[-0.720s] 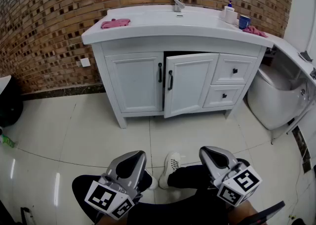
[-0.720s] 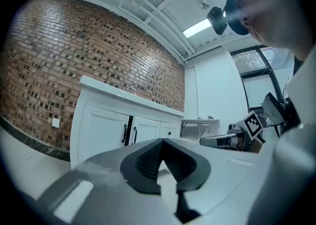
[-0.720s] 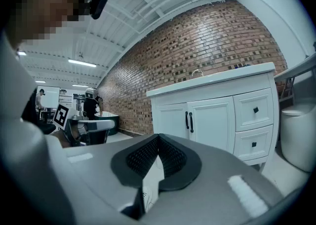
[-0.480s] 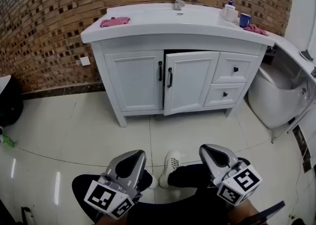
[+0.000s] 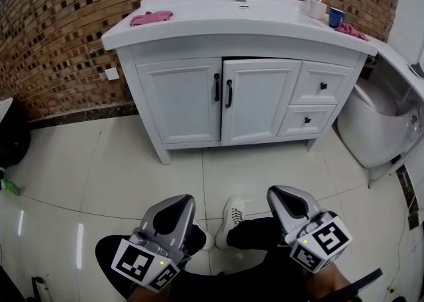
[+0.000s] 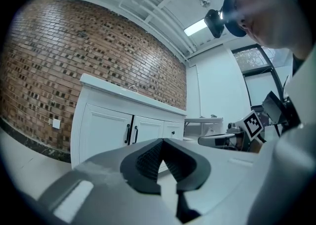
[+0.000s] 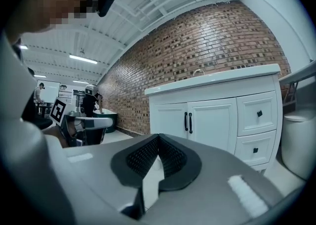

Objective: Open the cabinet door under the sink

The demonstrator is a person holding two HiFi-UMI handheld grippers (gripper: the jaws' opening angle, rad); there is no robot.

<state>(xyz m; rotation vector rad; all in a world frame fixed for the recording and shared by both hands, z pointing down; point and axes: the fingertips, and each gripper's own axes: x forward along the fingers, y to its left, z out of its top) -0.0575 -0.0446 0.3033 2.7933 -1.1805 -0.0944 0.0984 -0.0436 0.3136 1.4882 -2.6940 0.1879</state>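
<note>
Fingers (image 6: 148, 157) pressed together on nothing, the left gripper (image 5: 176, 206) and right gripper (image 5: 285, 199) hang low before a brown brick wall (image 5: 53, 22), above glossy white floor tiles (image 5: 132, 175) and well apart from the white sink vanity (image 5: 179, 105), whose white middle cabinet door (image 5: 262, 102) stands barely ajar, dark gap along its top, black bar handle (image 5: 229, 93) near its opening edge.

The left gripper (image 5: 173, 208) and right gripper (image 5: 286, 200) are matt grey plastic, with ribbed black pads (image 7: 142, 156) (rubbery-looking). Under them the floor (image 5: 265, 168) is glossy pale tile, mirroring lights. Ahead of them, the cabinet door (image 5: 258, 100) wears smooth white paint with a soft sheen, its handle (image 5: 229, 93) black; the brick wall (image 5: 59, 22) behind looks rough and dull.
</note>
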